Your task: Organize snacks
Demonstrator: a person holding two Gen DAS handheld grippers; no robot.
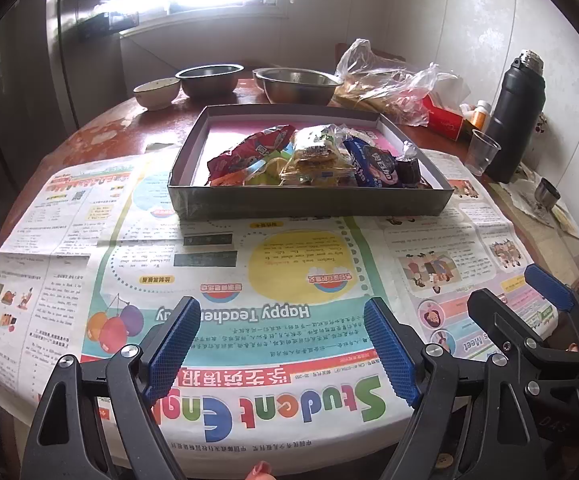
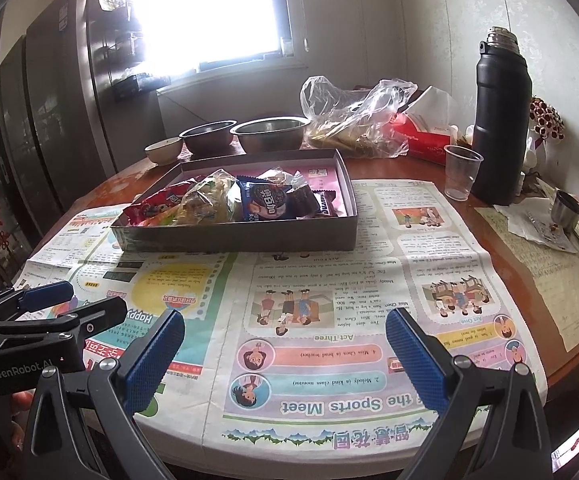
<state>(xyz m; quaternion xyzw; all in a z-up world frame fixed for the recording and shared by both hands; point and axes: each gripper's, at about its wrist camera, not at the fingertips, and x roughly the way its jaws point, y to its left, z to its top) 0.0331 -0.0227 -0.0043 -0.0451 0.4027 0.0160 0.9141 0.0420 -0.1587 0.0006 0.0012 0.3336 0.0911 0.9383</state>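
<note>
The round surface (image 2: pixel 501 272) was spread with a children's newspaper (image 2: pixel 329 280), and on the far part of that paper sat the shallow grey box (image 1: pixel 309 200), the biggest thing to do with the job. It looked like plain cardboard with low walls, so I judged it light but apt to flex or slide on the paper if nudged at 1 corner; taking it by a long wall would be steadier than by a corner. Heaped in its near half were the snacks (image 1: pixel 313 156), all in crinkly wrappers. The red packet (image 1: pixel 249 148) on the left seemed puffed and soft, something to pinch at a crimped end seam rather than across the belly. The clear-wrapped biscuits (image 1: pixel 315 156) in the middle struck me as brittle, best lifted by the loose film at the top. The blue sandwich-biscuit pack (image 2: pixel 265 200) looked firmer, though its glossy film would be slippery, and the small dark wrapped sweet (image 1: pixel 407 164) at the right edge was light enough to flick away under a careless touch. Both tools hung low over the near edge of the paper, well short of the box: the left tool (image 1: pixel 285 344) stood wide open with nothing between its blue pads, and the right tool (image 2: pixel 285 360) likewise gaped empty.
</note>
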